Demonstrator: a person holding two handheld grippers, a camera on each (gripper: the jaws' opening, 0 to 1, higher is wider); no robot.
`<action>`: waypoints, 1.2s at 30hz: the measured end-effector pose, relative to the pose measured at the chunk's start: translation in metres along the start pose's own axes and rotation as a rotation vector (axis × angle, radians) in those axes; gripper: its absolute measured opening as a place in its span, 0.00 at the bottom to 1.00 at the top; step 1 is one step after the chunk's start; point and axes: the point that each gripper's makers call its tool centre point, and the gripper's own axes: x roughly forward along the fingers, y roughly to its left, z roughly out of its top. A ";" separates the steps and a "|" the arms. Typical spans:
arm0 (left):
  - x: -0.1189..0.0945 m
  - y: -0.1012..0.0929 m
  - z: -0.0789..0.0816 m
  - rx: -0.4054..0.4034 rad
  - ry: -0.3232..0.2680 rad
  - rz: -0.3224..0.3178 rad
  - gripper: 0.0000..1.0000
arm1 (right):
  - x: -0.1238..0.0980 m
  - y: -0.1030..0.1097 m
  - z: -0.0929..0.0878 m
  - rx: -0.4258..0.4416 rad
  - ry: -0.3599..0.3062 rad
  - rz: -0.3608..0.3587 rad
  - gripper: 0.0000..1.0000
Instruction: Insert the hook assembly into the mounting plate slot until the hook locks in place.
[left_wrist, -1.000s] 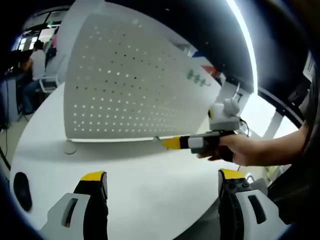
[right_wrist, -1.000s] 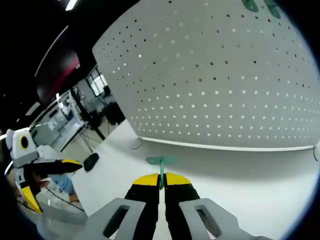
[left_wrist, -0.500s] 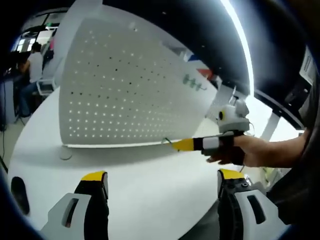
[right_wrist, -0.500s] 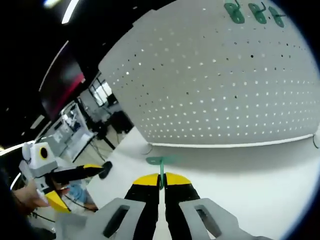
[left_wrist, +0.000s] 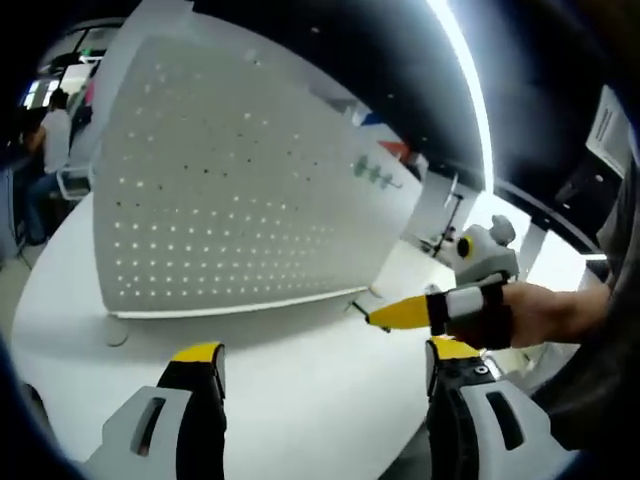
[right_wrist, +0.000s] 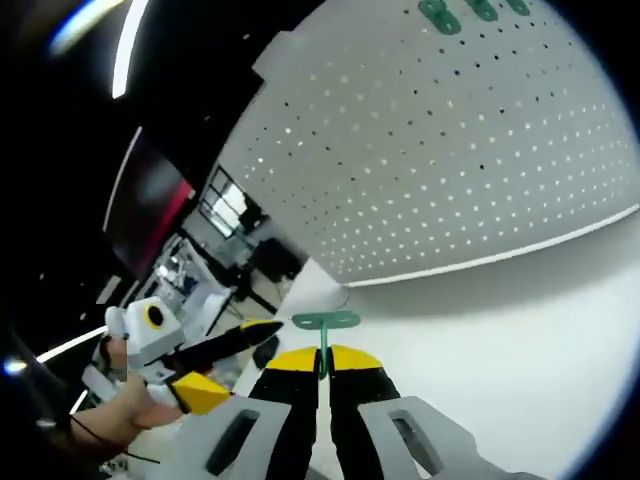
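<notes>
A white perforated mounting plate stands upright on the round white table, with several green hooks hanging near its top right. My right gripper comes in from the right, held by a hand, shut on a small green hook in front of the plate's lower edge. In the right gripper view, the right gripper pinches the green hook by its stem, well apart from the plate. My left gripper is open with nothing between its fingers, and it appears again as the left gripper at lower left.
A round foot sits at the plate's lower left corner. A person sits at desks far left beyond the table. Office furniture lies behind the plate's left edge. Bare table stretches in front of the plate.
The right gripper with the green hook has drawn back from the plate's base and sits nearer the left gripper. Both views have rolled, so the plate looks farther and more tilted.
</notes>
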 end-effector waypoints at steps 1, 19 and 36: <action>0.002 -0.001 0.001 -0.004 -0.004 -0.008 0.81 | -0.001 0.001 -0.001 0.019 0.001 0.008 0.00; 0.011 -0.023 0.020 0.018 -0.074 -0.110 0.46 | -0.008 0.033 -0.010 0.190 -0.003 0.137 0.00; 0.006 -0.045 0.029 0.073 -0.113 -0.211 0.08 | -0.010 0.046 -0.007 0.365 -0.015 0.225 0.00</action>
